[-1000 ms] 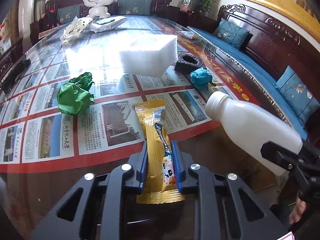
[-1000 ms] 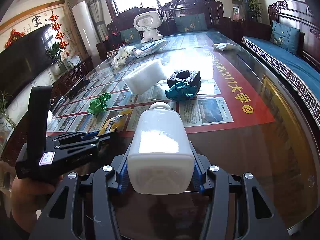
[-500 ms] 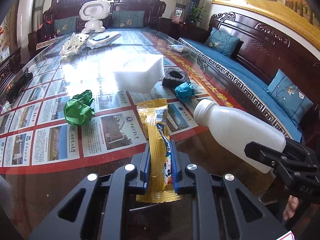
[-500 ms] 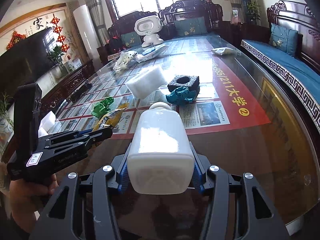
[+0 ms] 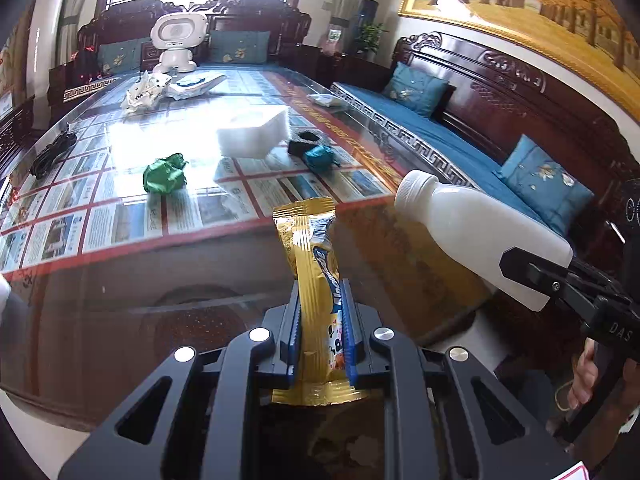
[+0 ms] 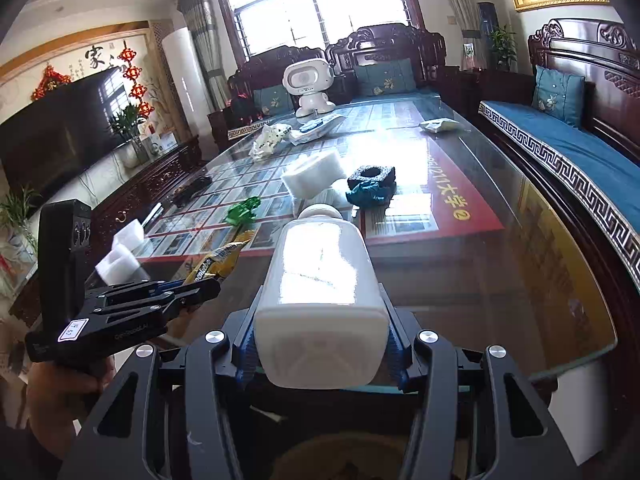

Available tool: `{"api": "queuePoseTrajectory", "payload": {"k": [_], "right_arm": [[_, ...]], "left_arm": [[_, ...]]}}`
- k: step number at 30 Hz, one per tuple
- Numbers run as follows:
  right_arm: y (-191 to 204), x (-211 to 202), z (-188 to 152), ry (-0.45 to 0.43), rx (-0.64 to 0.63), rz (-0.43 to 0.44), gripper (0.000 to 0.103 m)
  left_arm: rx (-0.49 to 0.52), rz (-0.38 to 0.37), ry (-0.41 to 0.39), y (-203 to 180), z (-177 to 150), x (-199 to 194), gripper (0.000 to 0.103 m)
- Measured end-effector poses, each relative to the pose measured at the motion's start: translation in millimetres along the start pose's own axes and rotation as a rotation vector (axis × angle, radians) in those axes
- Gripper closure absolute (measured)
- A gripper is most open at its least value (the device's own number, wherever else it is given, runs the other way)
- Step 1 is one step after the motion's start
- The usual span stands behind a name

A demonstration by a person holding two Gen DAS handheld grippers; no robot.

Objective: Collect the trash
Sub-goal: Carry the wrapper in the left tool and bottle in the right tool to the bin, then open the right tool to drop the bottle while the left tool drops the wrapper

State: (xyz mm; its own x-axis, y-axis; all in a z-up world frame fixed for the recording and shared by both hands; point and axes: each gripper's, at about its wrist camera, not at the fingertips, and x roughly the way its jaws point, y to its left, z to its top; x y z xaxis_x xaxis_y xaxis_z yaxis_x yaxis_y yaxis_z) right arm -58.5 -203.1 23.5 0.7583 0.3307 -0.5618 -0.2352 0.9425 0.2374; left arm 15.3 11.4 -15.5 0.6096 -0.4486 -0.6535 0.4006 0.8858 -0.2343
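Observation:
My left gripper [image 5: 320, 300] is shut on a gold snack wrapper [image 5: 314, 248] and holds it above the near edge of the glass table [image 5: 180, 264]. My right gripper [image 6: 320, 312] is shut on a white plastic bottle [image 6: 320, 276], also off the near edge. The bottle shows in the left wrist view [image 5: 476, 232], and the wrapper in the right wrist view [image 6: 218, 262]. On the table lie a green crumpled ball [image 5: 165, 173], a white foam block [image 5: 254, 136], a teal crumpled ball [image 5: 319, 159] and a black foam ring [image 5: 306, 142].
A white toy robot [image 5: 178, 42], white crumpled packaging [image 5: 146, 90] and a small white pack [image 5: 325, 99] sit at the far end. A black cable [image 5: 52, 152] lies at the left. A blue-cushioned wooden bench [image 5: 460, 136] runs along the right. White foam pieces [image 6: 120, 256] lie left.
Both grippers have drawn back toward the near edge of the table with their loads held. The table items look farther away.

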Motion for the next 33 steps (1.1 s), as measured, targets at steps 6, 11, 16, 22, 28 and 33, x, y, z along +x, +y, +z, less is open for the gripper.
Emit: {"api": "queuePoseTrajectory", "payload": {"k": [6,11,16,22,28,33], "right_arm": [[8.0,-39.4,-47.4,0.03,-0.018,-0.003,0.054],[11.7,-56.3,-90.7,0.091,-0.025,-0.023,0.054],[12.8,-58.6,-129.1,0.159,-0.019,-0.037,0.054],[8.1,-49.5,-173.2,0.256,0.007,-0.059,0.053],[0.5,-47.2,-184.8,0.281,0.04,-0.102,0.032],[-2.4,-59.0,-179.0,0.232,0.043,-0.105,0.032]], "left_arm": [[0.036,-0.046,0.024,-28.5,-39.7,-20.6,0.085],[0.059,-0.072,0.043,-46.3,-70.7,-29.3,0.085],[0.087,-0.09,0.059,-58.5,-96.8,-34.6,0.085],[0.092,-0.093,0.073,-61.8,-116.1,-35.8,0.085],[0.107,-0.098,0.094,-64.4,-127.6,-35.5,0.085],[0.12,-0.113,0.108,-69.0,-130.0,-32.5,0.085]]}}
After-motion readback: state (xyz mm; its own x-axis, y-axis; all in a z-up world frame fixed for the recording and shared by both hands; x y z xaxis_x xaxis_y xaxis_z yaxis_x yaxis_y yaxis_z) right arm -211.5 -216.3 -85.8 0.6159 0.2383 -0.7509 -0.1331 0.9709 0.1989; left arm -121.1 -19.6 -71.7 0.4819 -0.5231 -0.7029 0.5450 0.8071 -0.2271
